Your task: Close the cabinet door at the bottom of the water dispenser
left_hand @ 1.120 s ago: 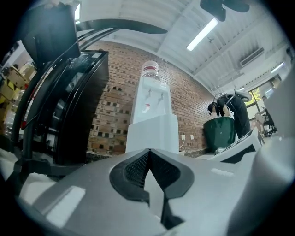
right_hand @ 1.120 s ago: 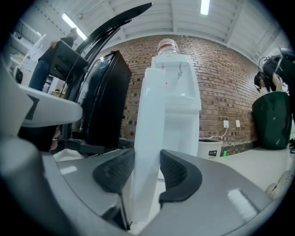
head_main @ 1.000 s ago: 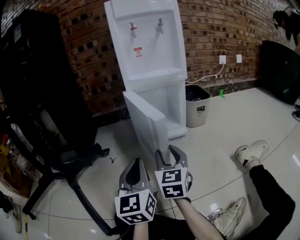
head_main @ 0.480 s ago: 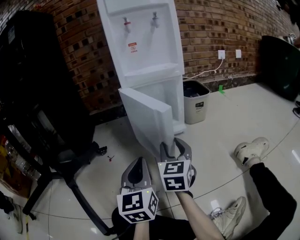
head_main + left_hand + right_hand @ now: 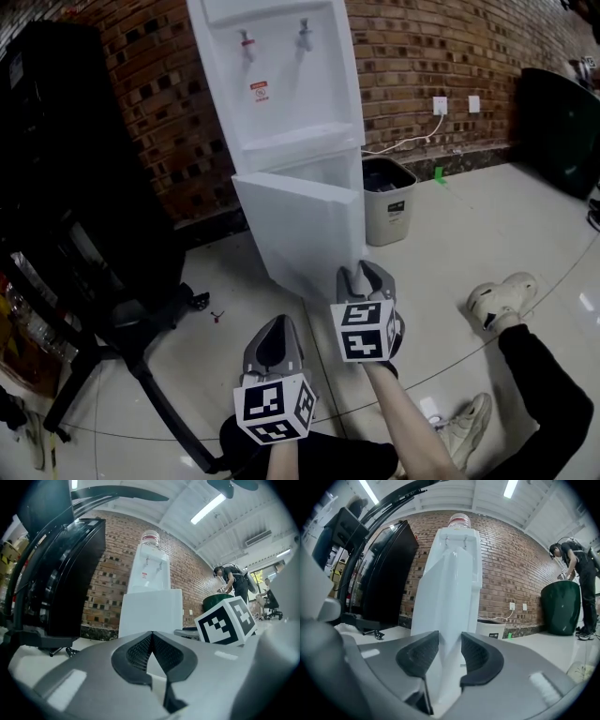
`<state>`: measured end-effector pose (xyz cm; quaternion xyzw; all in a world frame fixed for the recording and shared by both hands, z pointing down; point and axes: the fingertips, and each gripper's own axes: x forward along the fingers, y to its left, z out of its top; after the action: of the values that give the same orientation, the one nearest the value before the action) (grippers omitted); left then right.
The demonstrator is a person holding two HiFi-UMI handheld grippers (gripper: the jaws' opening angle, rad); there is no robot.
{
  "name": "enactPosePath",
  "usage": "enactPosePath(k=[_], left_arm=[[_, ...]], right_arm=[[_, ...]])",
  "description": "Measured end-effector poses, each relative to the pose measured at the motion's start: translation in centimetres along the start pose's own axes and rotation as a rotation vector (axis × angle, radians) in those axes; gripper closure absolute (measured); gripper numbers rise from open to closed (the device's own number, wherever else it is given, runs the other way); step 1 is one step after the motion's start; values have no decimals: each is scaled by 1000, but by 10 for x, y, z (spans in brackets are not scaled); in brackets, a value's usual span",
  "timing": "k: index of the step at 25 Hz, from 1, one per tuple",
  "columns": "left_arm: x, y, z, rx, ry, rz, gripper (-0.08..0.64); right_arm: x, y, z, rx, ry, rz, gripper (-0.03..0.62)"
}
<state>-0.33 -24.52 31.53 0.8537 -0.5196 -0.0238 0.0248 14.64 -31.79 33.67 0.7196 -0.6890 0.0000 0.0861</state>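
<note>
Door at the dispenser base stands ajar, hinged at its left, free edge swung out over the floor. Right gripper sits at that free edge, low down. Its jaws are closing with the edge between them, pads not yet clearly pressing. Left gripper is pressed together, empty, nearer the person, apart from the door.

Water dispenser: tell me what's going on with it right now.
A person sitting on the floor holds a gripper in each hand. The right gripper has the free edge of the cabinet door between its jaws, which are closing on it. The door at the bottom of the water dispenser stands ajar, not yet shut. The left gripper hangs back, jaws shut and empty.
</note>
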Motion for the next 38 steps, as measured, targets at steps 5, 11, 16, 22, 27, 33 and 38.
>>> enactPosePath(k=[5, 11, 16, 22, 27, 33, 38], left_arm=[[22, -1, 2, -6, -10, -5, 541], [54, -6, 10, 15, -24, -25, 541], [79, -10, 8, 64, -27, -43, 541], [106, 2, -11, 36, -4, -30, 541], [135, 14, -11, 61, -8, -22, 541], [157, 14, -21, 57, 9, -32, 541], [168, 18, -32, 54, 35, -27, 541]], right_arm=[[10, -14, -1, -23, -11, -9, 453], [24, -29, 0, -43, -32, -27, 463], [41, -44, 3, -62, -53, -50, 471], [69, -65, 0, -63, -73, -79, 477], [103, -86, 5, -106, -78, -76, 487], [129, -99, 8, -118, -93, -86, 500], [147, -104, 11, -121, -109, -87, 509]])
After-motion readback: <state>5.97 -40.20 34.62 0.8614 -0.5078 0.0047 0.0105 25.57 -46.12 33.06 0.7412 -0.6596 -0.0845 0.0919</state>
